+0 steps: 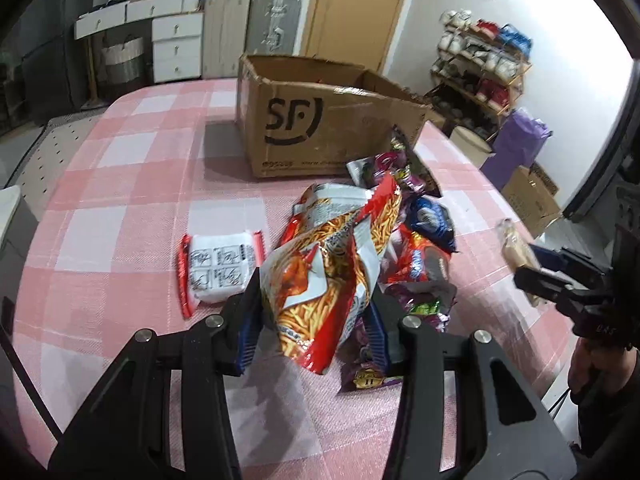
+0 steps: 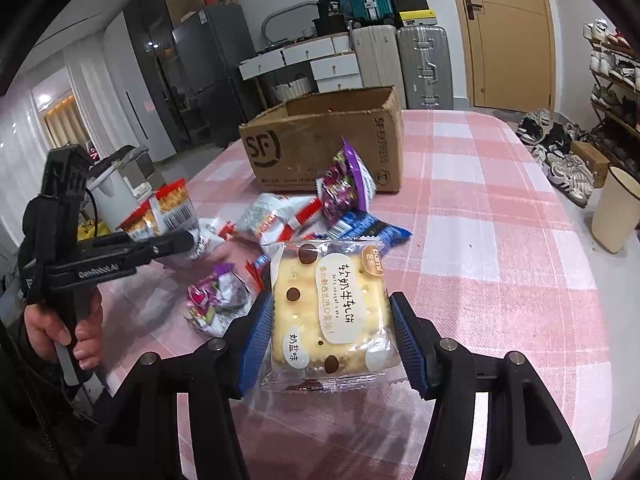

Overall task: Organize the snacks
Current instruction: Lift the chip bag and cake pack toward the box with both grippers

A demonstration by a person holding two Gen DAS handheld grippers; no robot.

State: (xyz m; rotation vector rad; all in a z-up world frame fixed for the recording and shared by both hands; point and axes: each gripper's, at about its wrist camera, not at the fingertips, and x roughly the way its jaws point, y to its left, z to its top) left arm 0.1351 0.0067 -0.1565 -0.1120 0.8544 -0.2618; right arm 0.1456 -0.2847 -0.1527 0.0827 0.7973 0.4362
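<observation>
Cardboard is your target: the brown box (image 1: pixel 320 120) sits open-topped at the far side of the pink checked tablecloth (image 1: pixel 120 160), straight ahead of both grippers and beyond the heap of loose snacks (image 1: pixel 420 232). Your left gripper (image 1: pixel 316 320) is clamped narrow on the crinkled red-and-orange chip bag (image 1: pixel 332 264), whose long axis runs up and away from you, leaning toward the box. Your right gripper (image 2: pixel 332 332) is pinching the clear-wrapped nougat biscuit pack (image 2: pixel 330 312) by its two long sides, so its length also points at the box (image 2: pixel 320 140). Which hand is nearer is hard to call through these fisheye views; the left looks slightly closer. Either way the coming move is forward over the pile, with each pack going in end first.
</observation>
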